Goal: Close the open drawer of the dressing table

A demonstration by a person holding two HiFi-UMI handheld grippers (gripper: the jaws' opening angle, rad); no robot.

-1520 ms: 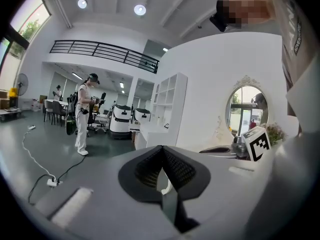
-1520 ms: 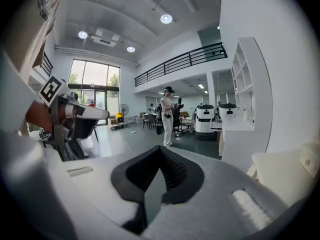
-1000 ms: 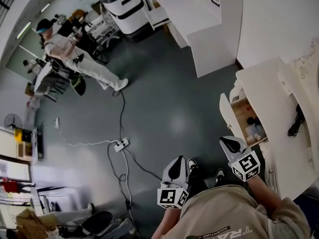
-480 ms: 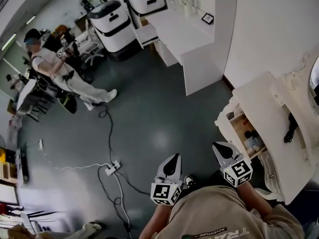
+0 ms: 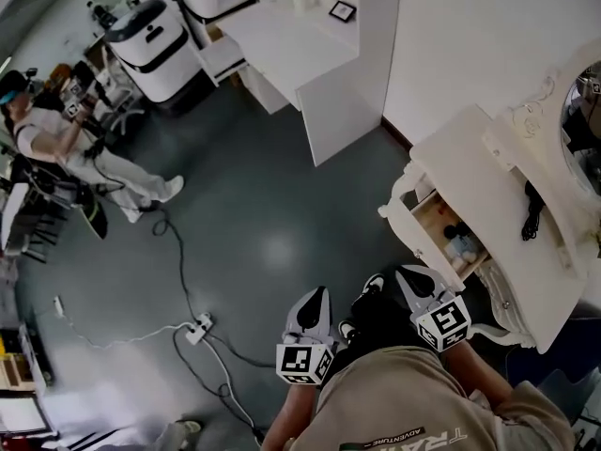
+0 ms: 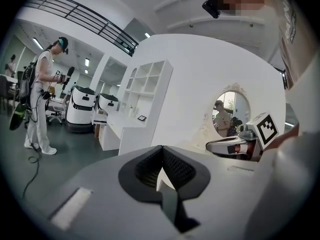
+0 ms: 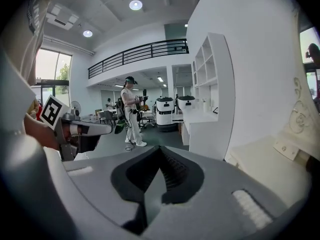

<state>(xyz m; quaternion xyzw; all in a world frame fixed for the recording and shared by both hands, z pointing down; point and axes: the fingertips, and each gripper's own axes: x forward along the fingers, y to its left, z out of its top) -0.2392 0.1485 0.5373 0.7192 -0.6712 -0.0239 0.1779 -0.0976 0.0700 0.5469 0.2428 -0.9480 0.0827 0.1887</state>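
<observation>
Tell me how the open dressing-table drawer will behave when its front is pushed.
The drawer looks like rigid wood with a white front, so it should probably slide rather than flex. A push at one end might skew it, since the front is wide. The small items inside may shift.

Seen upside down from the head camera, the wearer's beige shirt bears the word "ADVENTURE" in small print; larger letters "TRA" stand beside it; nothing else is legible.

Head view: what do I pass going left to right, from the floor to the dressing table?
First the white power strip on the floor → left gripper → right gripper → black cable lying on the white dressing table.
</observation>
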